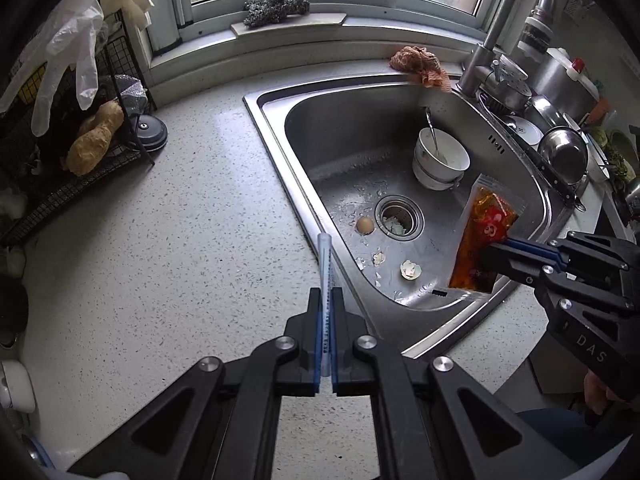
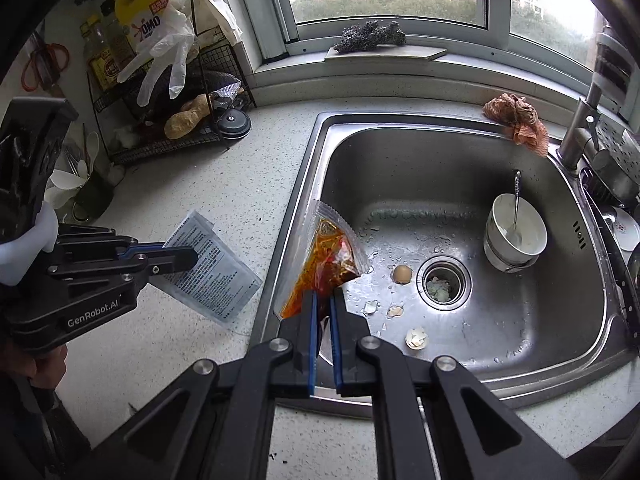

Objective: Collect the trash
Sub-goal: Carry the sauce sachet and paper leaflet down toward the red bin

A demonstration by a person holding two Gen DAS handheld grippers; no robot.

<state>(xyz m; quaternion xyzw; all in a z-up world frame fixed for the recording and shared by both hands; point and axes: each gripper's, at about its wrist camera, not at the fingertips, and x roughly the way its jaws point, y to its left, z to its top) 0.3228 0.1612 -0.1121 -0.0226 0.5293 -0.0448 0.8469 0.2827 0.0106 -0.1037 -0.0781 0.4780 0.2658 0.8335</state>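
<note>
1. Speckled pale countertop (image 2: 240,184) runs beneath a window, with a wire rack (image 2: 168,136) at far left, gloves draped over it.
2. Left gripper (image 2: 188,258) is clamped on a clear printed packet (image 2: 216,276), held above the counter just beside the sink's left rim.
3. Right gripper (image 2: 323,300) is pinched tight on a red oily sauce pouch (image 2: 330,256), lifted over the left edge of the steel sink (image 2: 560,184).
4. Eggshell pieces (image 2: 416,338) and a brown egg half (image 2: 401,274) lie around the drain (image 2: 442,282).
5. Stacked white bowls (image 2: 514,238) with a spoon sit at the basin's right; an orange rag (image 2: 516,122) rests on the back rim.
</note>
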